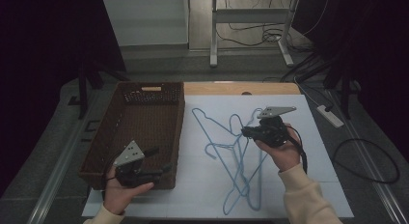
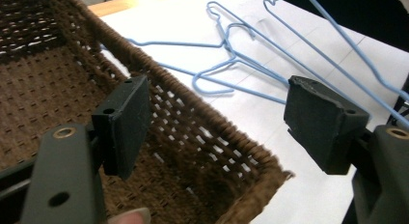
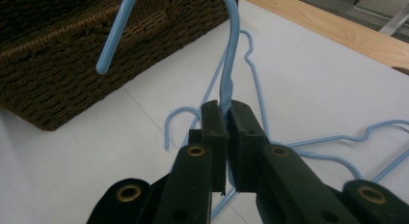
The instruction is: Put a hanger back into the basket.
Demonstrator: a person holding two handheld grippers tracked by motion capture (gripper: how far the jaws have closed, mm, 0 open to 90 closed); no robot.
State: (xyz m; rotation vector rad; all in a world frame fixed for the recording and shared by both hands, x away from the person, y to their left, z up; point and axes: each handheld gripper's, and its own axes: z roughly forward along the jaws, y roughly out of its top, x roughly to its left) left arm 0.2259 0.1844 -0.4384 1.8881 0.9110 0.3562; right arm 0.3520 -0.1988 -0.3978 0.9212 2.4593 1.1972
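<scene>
My right gripper is clamped on the twisted neck of a light-blue wire clothes hanger, its hook curving up above my pads (the wire sits squarely between them). In the high view that hanger is lifted at the neck over the white sheet, right of the dark brown woven basket, with other blue wire hangers lying tangled nearer me. My left gripper hovers over the basket's near right corner, jaws wide apart, holding nothing.
</scene>
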